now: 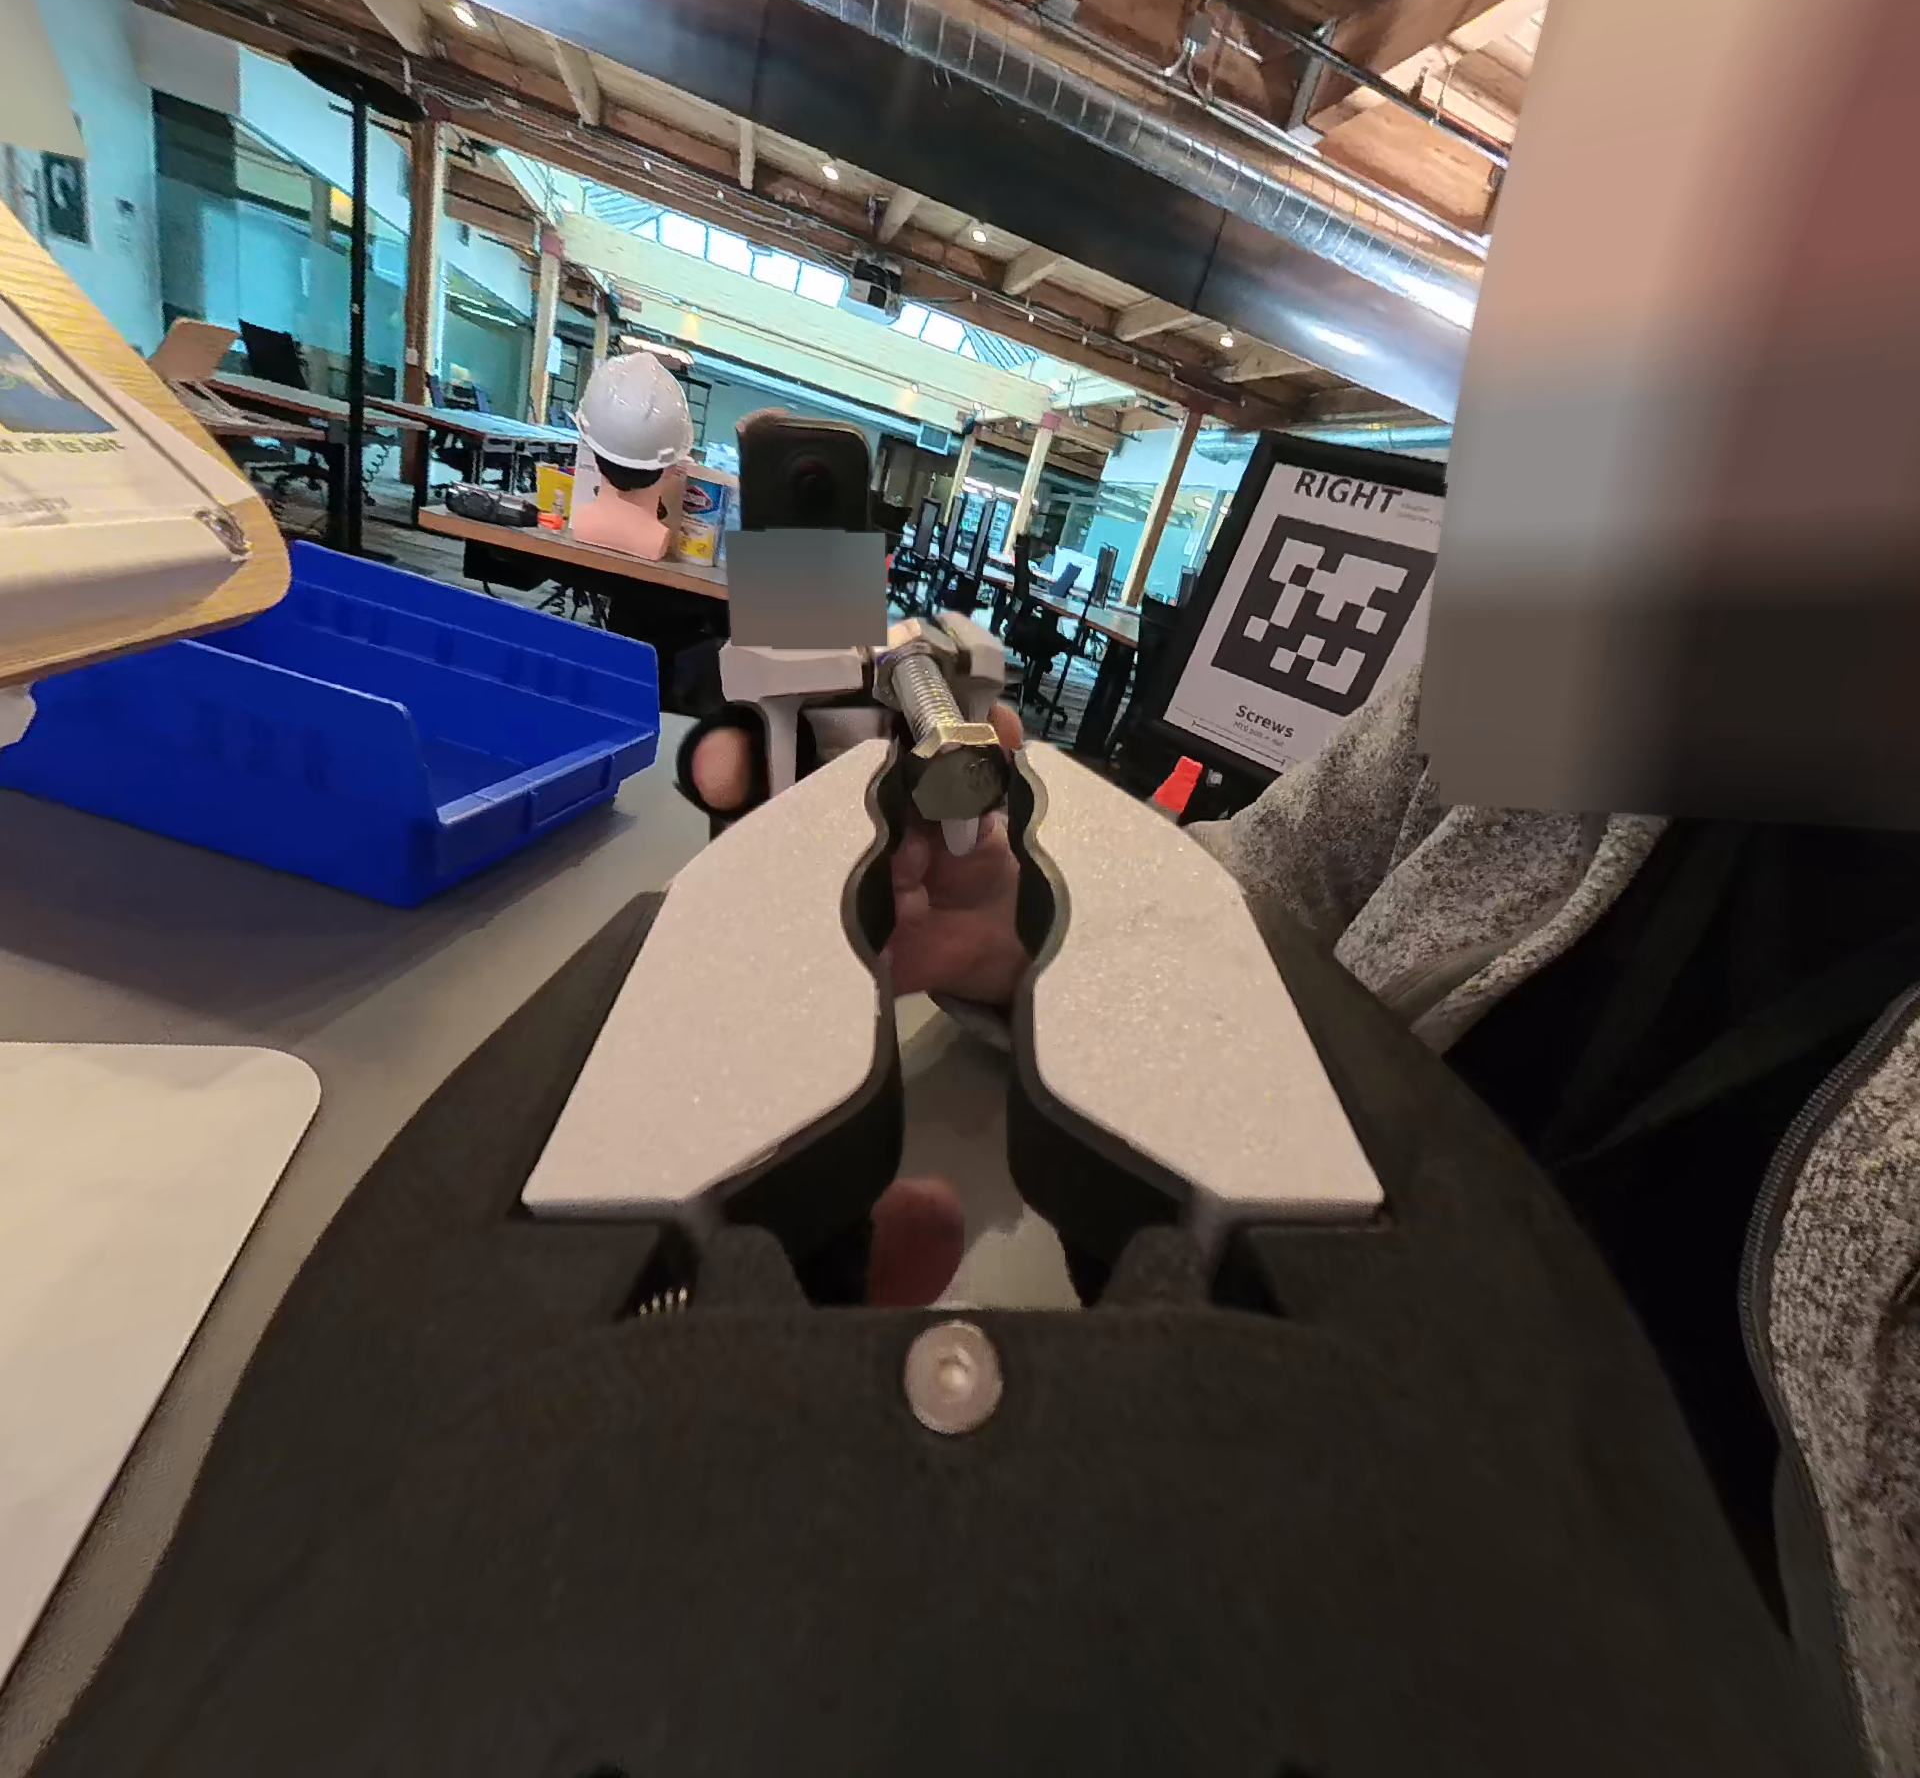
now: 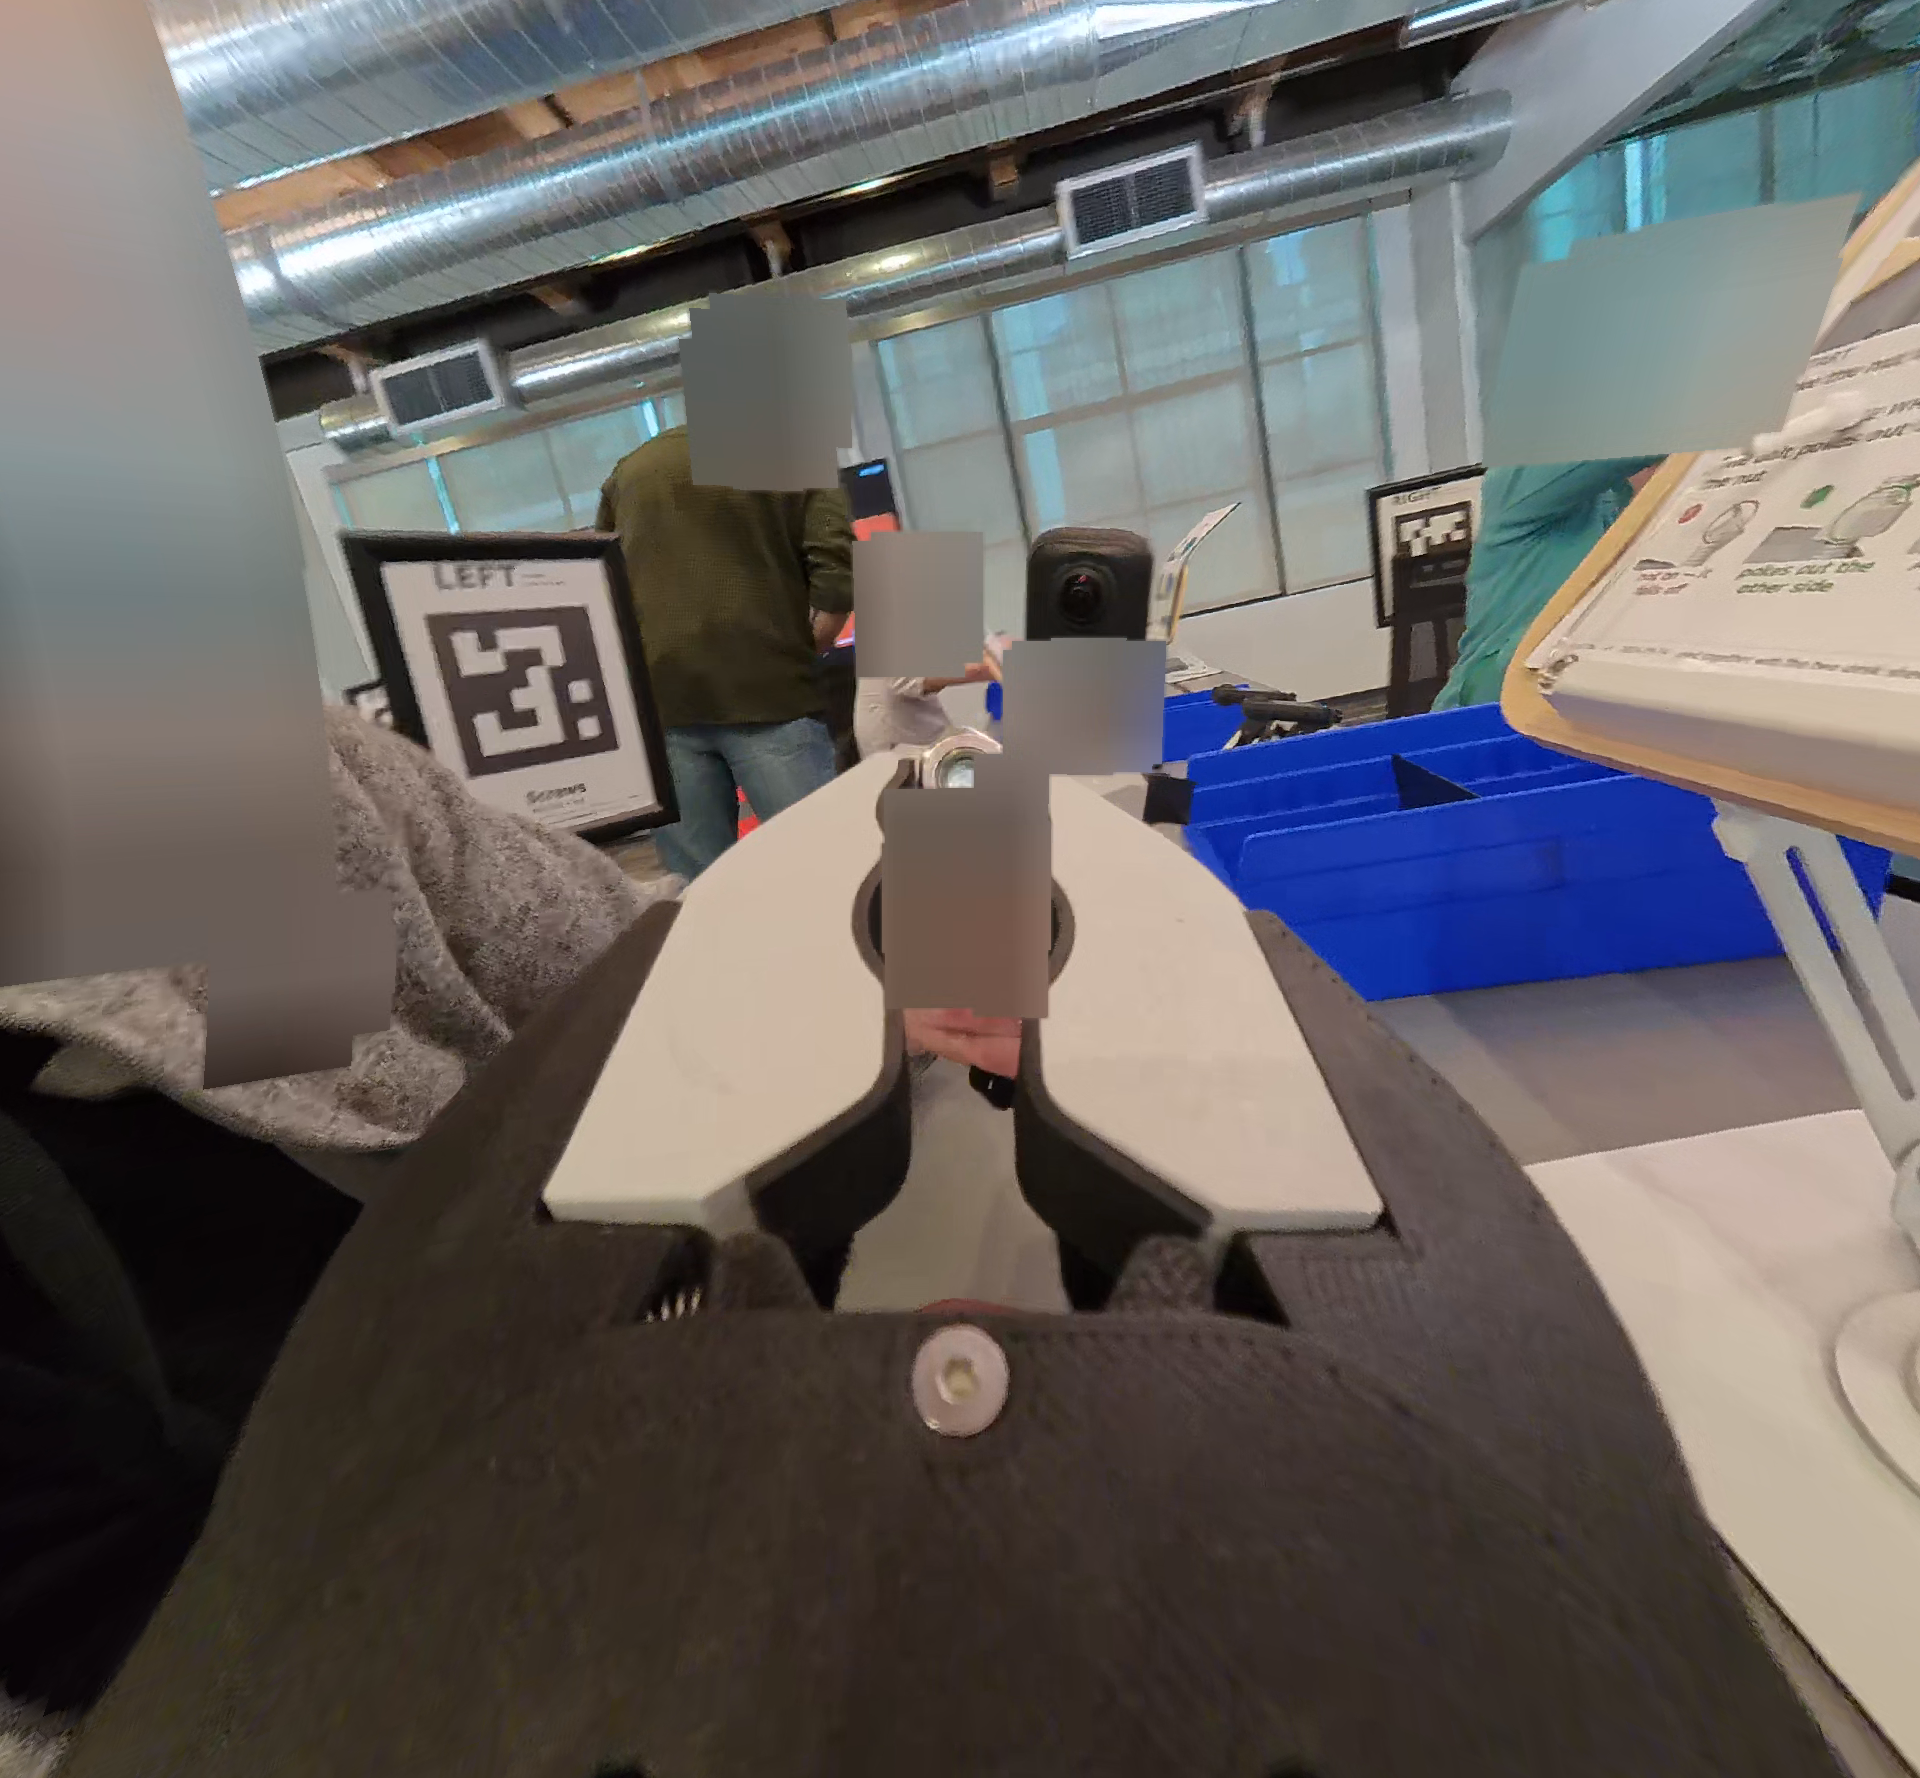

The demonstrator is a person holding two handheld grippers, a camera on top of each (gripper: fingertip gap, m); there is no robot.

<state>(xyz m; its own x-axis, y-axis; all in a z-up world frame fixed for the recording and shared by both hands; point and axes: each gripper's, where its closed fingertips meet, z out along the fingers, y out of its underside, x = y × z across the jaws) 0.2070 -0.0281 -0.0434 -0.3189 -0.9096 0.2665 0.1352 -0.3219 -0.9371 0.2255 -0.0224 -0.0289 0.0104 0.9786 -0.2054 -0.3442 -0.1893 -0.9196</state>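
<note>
Grey tabletop under both grippers, in a big open workshop with wooden beams, silver ducts and rows of desks further back; a white mat lies on the near left of the table and an open-fronted blue plastic bin sits just beyond it, with a divided blue plastic bin on the right side; a tilted board with a white instruction sheet overhangs the table edge, so it's tight up there, while the middle of the table between the bins is open; two black-framed marker signs, one and another, stand at the sides, and a person in a grey fleece sleeve is right up against the grippers; the left gripper has its fingers drawn in close and clamped on the hex head of a silver threaded steel bolt, which is held up in the air, shank pointing away toward the right gripper; that one is closed on the far end, looks like on a shiny metal nut, though a blur patch covers most of its fingertips.
</note>
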